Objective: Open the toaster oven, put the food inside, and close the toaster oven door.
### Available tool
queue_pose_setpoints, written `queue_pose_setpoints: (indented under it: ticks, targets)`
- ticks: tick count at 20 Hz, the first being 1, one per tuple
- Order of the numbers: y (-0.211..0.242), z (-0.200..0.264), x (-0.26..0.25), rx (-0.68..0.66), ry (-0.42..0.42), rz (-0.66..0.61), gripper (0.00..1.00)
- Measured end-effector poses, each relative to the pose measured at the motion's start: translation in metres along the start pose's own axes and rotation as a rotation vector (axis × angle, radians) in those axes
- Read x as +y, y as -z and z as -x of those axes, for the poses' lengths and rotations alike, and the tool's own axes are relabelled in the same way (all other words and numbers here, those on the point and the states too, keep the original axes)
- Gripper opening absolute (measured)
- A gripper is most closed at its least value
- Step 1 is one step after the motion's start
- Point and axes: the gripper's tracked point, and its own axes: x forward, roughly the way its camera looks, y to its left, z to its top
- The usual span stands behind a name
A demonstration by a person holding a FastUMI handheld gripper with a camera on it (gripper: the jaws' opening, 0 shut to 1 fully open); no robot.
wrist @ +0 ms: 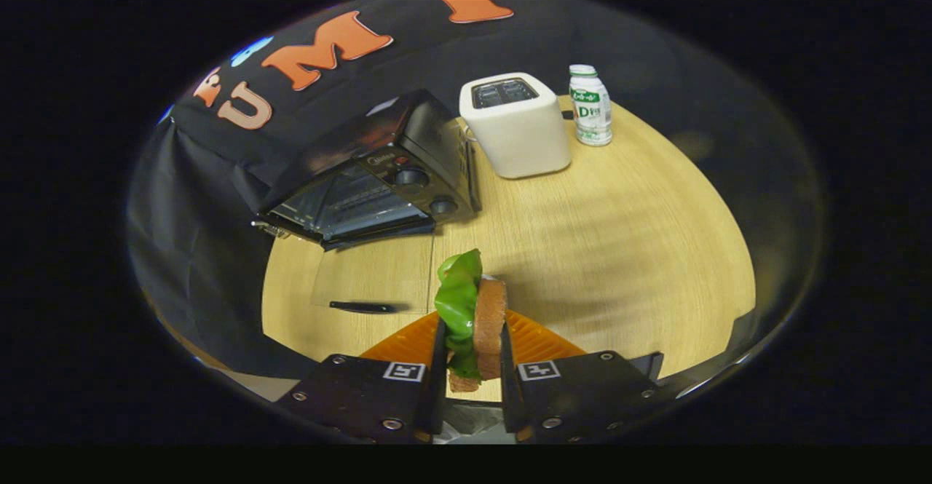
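Table (619,236) looked pale matt wood grain; toaster oven (378,171) glossy black with glass door (375,276); toaster (518,131) smooth white plastic.

A sandwich (477,316), made of a brown bread slice and a green lettuce leaf, is held upright between the fingers (439,367) of the gripper (472,371), which are pressed against both its sides. An orange plate (535,340) is seen just beneath and ahead of the fingers on the wooden worktop (619,251). Beyond them to the left, the black toaster oven (368,175) is seen with its glass door (371,280) folded down flat. A white toaster (515,127) and a small bottle (590,105) are placed further beyond.
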Motion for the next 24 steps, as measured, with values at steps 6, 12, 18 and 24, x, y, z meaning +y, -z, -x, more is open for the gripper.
queue_pose_setpoints:
  ticks: [6,12,18,24]
  targets:
    - [-0.041,0.042,0.023,-0.201,-0.047,-0.079,0.32]
    - [-0.050,0.031,0.071,-0.348,-0.212,-0.217,0.32]
    - [-0.040,-0.026,0.116,-0.385,-0.387,-0.430,0.32]
    - [-0.054,-0.088,0.146,-0.389,-0.447,-0.577,0.32]
